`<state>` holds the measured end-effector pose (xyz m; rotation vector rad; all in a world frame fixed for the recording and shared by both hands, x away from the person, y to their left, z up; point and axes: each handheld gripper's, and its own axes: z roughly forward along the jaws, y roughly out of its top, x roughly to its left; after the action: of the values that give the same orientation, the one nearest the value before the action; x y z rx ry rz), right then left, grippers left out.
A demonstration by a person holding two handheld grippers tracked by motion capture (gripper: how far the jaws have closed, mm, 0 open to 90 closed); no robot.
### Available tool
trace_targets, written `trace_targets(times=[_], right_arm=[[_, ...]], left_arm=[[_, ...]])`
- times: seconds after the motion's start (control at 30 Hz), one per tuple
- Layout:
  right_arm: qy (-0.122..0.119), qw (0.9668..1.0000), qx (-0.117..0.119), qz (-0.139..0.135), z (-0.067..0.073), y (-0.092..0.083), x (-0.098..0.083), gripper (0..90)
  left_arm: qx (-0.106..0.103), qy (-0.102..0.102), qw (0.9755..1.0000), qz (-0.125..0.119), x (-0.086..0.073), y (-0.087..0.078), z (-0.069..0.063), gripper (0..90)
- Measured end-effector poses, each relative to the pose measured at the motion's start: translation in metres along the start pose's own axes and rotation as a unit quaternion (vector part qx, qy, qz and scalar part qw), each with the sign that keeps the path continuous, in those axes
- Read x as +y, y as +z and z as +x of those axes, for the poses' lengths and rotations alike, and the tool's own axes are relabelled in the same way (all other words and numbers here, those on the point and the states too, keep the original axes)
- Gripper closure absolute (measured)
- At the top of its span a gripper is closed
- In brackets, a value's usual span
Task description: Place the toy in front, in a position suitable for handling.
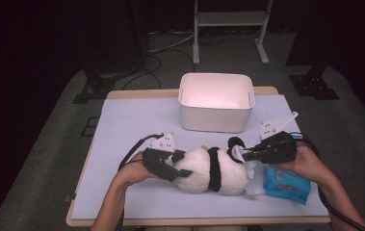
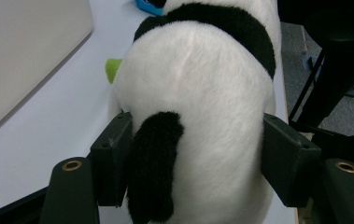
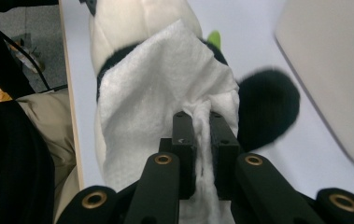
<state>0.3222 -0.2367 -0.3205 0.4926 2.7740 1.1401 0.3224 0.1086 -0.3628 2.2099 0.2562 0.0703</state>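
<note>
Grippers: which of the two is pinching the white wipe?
The right gripper: its jaws are shut on the white wipe draped over the panda's head. The left gripper instead clamps the plush panda.

One plush panda [image 1: 214,171], one white bin [image 1: 216,102], one white wipe [image 3: 165,88], one blue wipe pack [image 1: 287,185], two hand-held grippers.

- The left gripper [image 1: 177,166] sat left of centre in the high view, its jaws clamped around the plush panda [image 1: 211,171].
- The right gripper [image 1: 244,155] sat right of centre, pinching a white wipe [image 3: 165,88].
</note>
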Motion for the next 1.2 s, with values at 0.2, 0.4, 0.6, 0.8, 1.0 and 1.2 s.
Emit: trace_targets(times=[0.2, 0.4, 0.6, 0.8, 1.0, 1.2], right_arm=[[-0.025, 0.9996, 0.011, 0.008, 0.003, 0.013, 0.025, 83.0], [-0.031, 0.999, 0.021, 0.026, 0.002, 0.026, 0.038, 83.0], [-0.017, 0.9995, 0.014, 0.022, -0.005, 0.019, 0.027, 83.0], [-0.008, 0.9996, 0.024, 0.01, -0.005, 0.02, 0.017, 83.2], [-0.007, 0.9996, 0.026, 0.004, -0.002, 0.021, 0.013, 83.3], [-0.024, 0.9991, 0.032, 0.011, 0.011, 0.029, 0.022, 83.3]], left_arm=[[0.0, 0.01, 0.9999, 0.002, 0.006, 0.0, -0.003, 33.5], [0.001, 0.012, 0.9999, 0.005, 0.008, 0.0, -0.004, 33.5], [-0.006, 0.008, 0.9999, -0.004, 0.008, 0.001, -0.003, 33.4], [-0.016, -0.017, 0.9997, -0.002, 0.006, 0.003, -0.001, 27.2], [-0.019, -0.037, 0.9991, 0.003, 0.007, 0.006, 0.003, 19.4], [-0.024, -0.036, 0.999, 0.014, 0.007, 0.012, 0.002, 19.2]])
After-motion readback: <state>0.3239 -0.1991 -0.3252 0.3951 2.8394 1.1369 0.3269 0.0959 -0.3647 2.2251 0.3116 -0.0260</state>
